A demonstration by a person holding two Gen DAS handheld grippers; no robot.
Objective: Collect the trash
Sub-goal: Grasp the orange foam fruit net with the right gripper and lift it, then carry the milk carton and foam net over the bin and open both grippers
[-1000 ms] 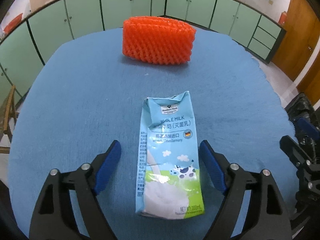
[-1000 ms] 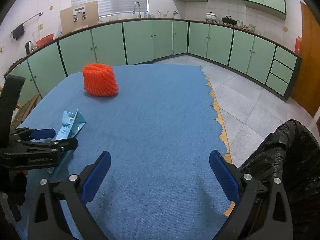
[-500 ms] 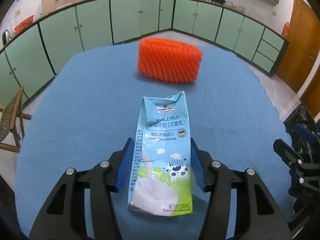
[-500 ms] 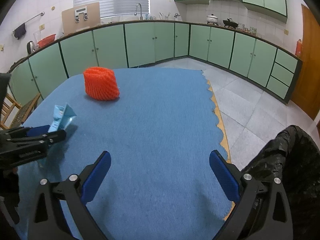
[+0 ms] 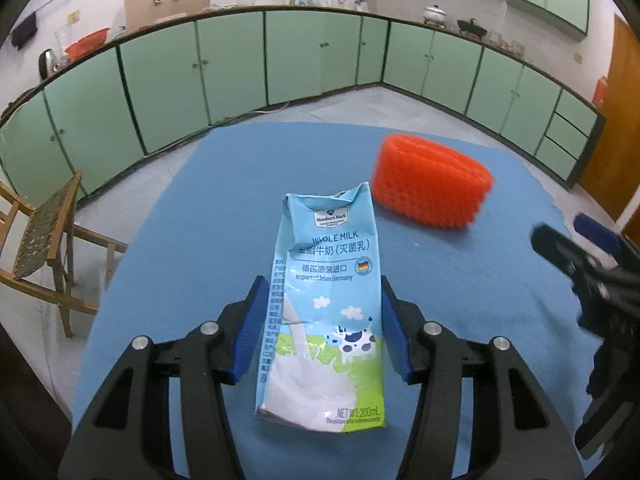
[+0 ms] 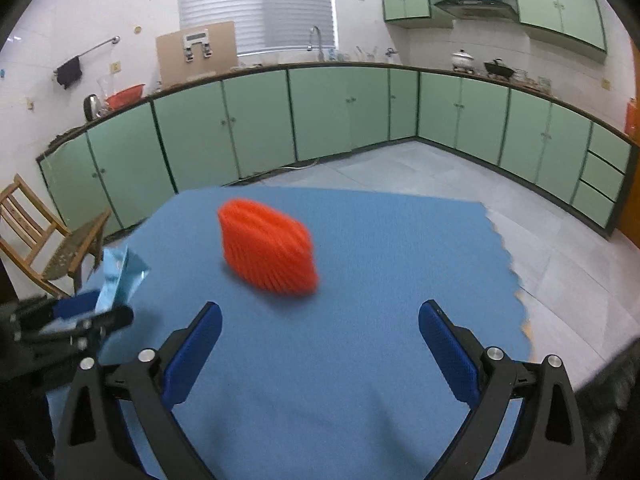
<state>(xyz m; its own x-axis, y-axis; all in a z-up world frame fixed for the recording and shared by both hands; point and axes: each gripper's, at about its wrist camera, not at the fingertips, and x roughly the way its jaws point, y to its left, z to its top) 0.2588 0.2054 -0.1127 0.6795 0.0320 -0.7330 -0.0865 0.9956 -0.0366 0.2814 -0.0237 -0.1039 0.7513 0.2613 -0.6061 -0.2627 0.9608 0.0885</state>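
— While the left wrist view shows the milk carton (image 5: pixel 326 320) face-on, printed with a cow and green grass, what does the other camera give?

— Only a crumpled pale-blue corner of it (image 6: pixel 122 276), sticking up from the left hand-held gripper (image 6: pixel 86 312) at the frame's left edge. The right view alone shows the right hand-held gripper (image 6: pixel 320 348) with its blue ribbed pads spread wide and nothing but blue cloth between them.

— And the left hand-held gripper (image 5: pixel 322 334)?

— Clamped on the carton, a pad pressed against each long side. A second ago the pads stood apart with the carton lying flat between them on the worktop (image 5: pixel 224 216); now the carton's dented top is raised toward the camera and the cabinets fill more of the frame.

— The orange thing?

— A foam net sleeve (image 5: pixel 430 182), ribbed and oval, resting on the worktop beyond the carton; it (image 6: pixel 266 250) now lies ahead of the right pads, having been off to the left before. It is blurred in both views.
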